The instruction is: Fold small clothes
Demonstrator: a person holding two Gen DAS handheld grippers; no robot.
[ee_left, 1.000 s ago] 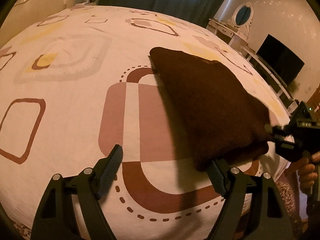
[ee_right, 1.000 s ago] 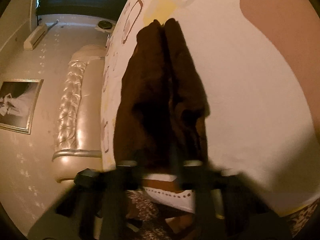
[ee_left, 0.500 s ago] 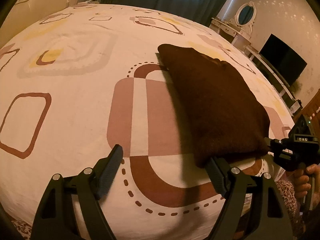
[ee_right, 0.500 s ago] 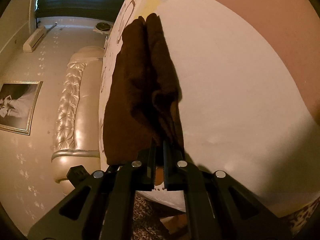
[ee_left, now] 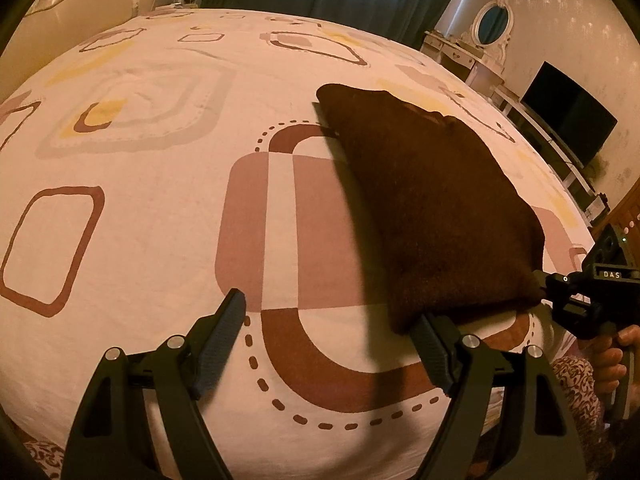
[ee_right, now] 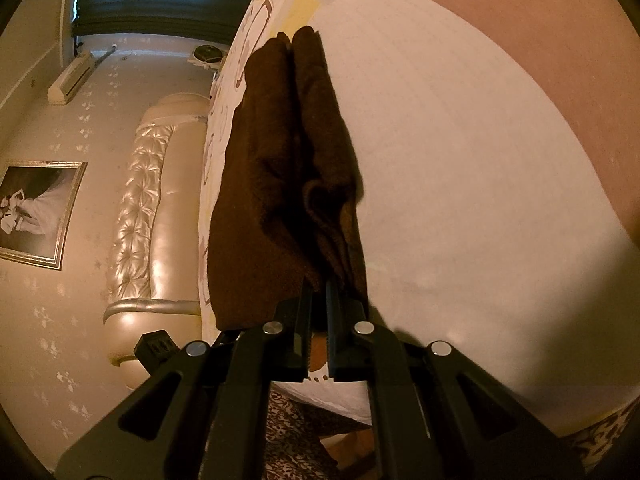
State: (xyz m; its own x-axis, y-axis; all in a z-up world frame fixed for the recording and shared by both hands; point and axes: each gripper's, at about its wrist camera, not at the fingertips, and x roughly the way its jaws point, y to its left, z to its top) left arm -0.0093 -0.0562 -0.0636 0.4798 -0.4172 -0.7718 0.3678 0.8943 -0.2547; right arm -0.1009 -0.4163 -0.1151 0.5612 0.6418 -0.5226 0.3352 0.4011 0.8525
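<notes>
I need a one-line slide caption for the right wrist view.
Right gripper shut on the folded brown cloth, lifting its near edge above the patterned bedsheet.

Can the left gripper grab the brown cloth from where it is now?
Probably yes. The left gripper is open, and the near corner of the brown cloth already lies against its right-hand finger. Nothing blocks the way; the right gripper pinches another corner, off to the side.
</notes>
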